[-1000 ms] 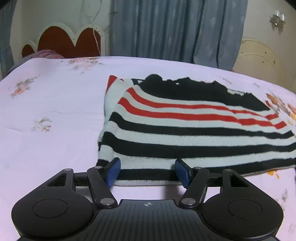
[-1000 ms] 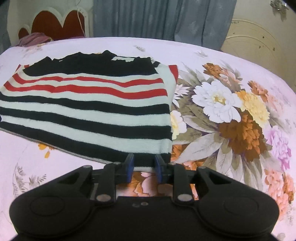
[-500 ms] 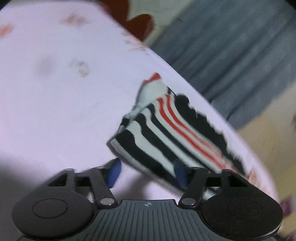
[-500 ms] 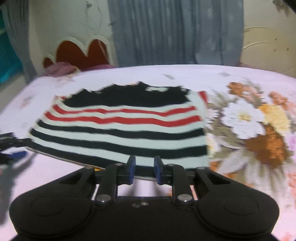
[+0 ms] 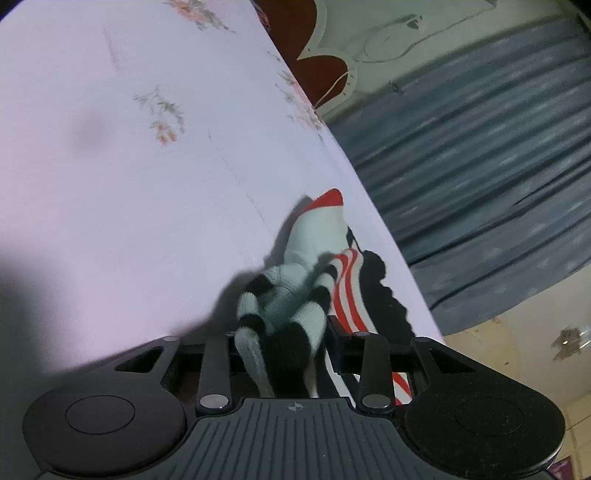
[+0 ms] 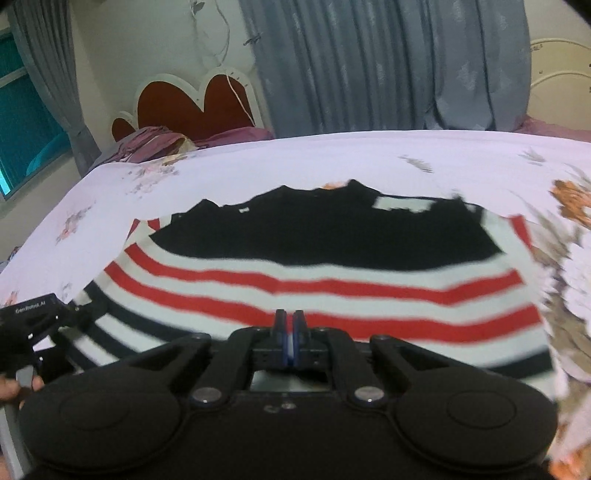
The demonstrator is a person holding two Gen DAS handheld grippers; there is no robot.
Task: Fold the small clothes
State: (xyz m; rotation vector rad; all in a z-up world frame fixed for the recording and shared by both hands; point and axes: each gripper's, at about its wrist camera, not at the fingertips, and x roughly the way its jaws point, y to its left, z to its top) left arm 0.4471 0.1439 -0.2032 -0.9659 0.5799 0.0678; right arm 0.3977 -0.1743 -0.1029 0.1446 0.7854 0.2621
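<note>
While the striped black, white and red knitted sweater (image 6: 317, 280) lies on the pale floral bed (image 6: 229, 162), left gripper (image 5: 280, 343) jaws are closing on its bunched hem; right gripper (image 6: 289, 332) pinches the hem shut; lift both corners evenly, I judge.

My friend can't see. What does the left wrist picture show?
The left tool is closing on a bunched corner of a striped sweater, black, white and red. The sweater lies on a pale floral bedsheet, with a blue curtain and a red headboard behind, all tilted.
</note>
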